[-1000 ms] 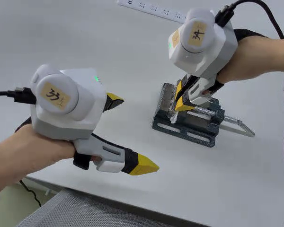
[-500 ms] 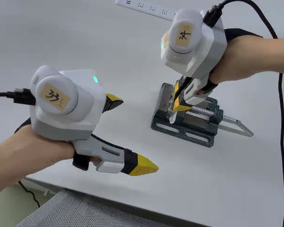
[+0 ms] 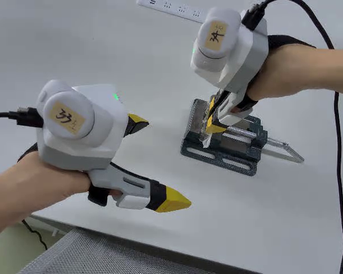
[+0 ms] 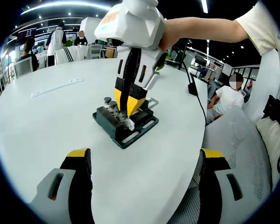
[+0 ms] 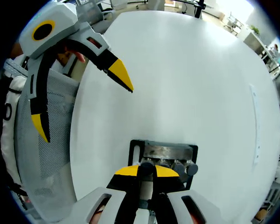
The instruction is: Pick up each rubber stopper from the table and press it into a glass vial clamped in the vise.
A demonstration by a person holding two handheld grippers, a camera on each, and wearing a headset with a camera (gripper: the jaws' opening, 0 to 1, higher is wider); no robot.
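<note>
A dark vise (image 3: 224, 149) stands on the white table (image 3: 103, 63) with a row of glass vials (image 5: 177, 166) clamped in it, several capped by dark stoppers. My right gripper (image 3: 211, 127) points down at the near end of that row, shut on a dark rubber stopper (image 5: 146, 168) that sits at a vial's mouth. From the left gripper view, the right gripper (image 4: 129, 106) stands over the vise (image 4: 123, 125) with a clear vial (image 4: 129, 123) just below its tips. My left gripper (image 3: 154, 161) hovers open and holds nothing, near the table's front edge, well left of the vise.
A white power strip (image 3: 171, 8) lies at the table's far side. The vise's screw handle (image 3: 286, 150) sticks out to the right. A grey mesh chair (image 3: 103, 254) sits below the front edge. Cables (image 3: 337, 142) trail from both grippers. People sit at far tables (image 4: 226, 95).
The right gripper has leaned slightly leftward over the vise while staying shut at the vial. The left gripper has held its place.
</note>
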